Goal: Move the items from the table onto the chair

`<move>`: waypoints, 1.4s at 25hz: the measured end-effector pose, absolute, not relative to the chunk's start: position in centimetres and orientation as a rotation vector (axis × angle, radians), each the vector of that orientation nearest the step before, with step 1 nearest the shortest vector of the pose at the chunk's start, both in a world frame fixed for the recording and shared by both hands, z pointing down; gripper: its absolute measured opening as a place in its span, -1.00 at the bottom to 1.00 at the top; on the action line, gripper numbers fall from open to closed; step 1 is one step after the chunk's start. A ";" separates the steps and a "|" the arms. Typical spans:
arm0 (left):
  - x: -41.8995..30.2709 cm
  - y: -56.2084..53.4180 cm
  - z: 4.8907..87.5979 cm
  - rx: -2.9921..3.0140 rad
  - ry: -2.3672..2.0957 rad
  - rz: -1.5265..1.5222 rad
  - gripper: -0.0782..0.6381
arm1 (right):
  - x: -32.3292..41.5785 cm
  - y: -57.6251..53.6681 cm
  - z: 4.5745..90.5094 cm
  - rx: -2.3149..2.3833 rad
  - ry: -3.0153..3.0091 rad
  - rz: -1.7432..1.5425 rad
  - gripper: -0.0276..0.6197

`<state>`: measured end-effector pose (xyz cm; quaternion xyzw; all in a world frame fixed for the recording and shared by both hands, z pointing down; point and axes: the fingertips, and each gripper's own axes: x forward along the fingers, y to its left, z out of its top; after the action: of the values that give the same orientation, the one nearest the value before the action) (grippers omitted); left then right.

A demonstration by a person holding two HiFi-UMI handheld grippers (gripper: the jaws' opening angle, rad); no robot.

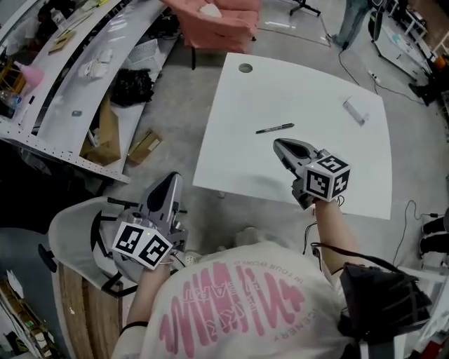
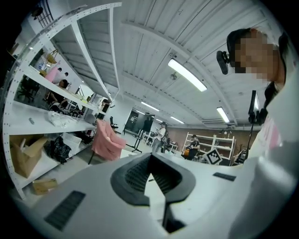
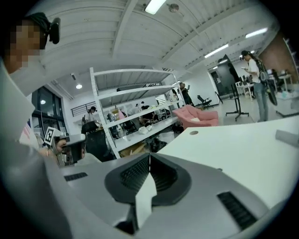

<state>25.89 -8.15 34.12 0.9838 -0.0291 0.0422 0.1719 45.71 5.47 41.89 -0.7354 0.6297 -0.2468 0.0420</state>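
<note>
On the white table (image 1: pixel 231 154) lie a black pen (image 1: pixel 275 128) and, towards the far right, a small grey-white bar (image 1: pixel 355 111). My right gripper (image 1: pixel 280 144) hovers over the table's near part, just short of the pen, shut with nothing in it; its pads (image 3: pixel 140 175) meet. My left gripper (image 1: pixel 172 181) is off the table's near-left corner, above the floor, next to a white-backed chair (image 1: pixel 70 228). It is shut and empty too (image 2: pixel 150 159). A pink armchair (image 1: pixel 217 21) stands beyond the table's far edge.
Long white shelves (image 1: pixel 84 77) with boxes and bags run along the left. A round cable hole (image 1: pixel 245 68) marks the table's far side. Cables (image 1: pixel 414 210) trail on the floor at right. People stand far back in the room (image 3: pixel 254 70).
</note>
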 end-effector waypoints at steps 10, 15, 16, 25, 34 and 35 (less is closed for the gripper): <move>29.4 -5.7 36.3 2.742 -0.293 0.113 -0.76 | 51.9 8.1 46.8 -2.468 2.382 -0.815 -0.87; 30.8 -5.1 37.8 2.765 -0.269 0.258 -0.76 | 52.1 6.1 49.1 -2.475 2.639 -0.867 -0.87; 31.2 -5.0 38.0 2.768 -0.265 0.276 -0.76 | 52.2 5.7 49.5 -2.468 2.672 -0.888 -0.87; 31.5 -4.0 38.0 2.755 -0.273 0.326 -0.76 | 54.4 4.1 53.1 -2.475 2.856 -1.054 -0.42; 29.3 -4.5 39.0 2.718 -0.393 0.347 -0.76 | 56.7 3.6 55.7 -2.349 3.042 -1.209 -0.42; 29.1 -4.6 39.0 2.716 -0.404 0.345 -0.76 | 56.4 3.7 55.8 -2.307 3.060 -1.219 -0.42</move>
<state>29.09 -4.58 39.04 0.9643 -0.1433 0.1225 0.1861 56.44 3.71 55.75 -0.5190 0.6884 -0.2743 -0.4260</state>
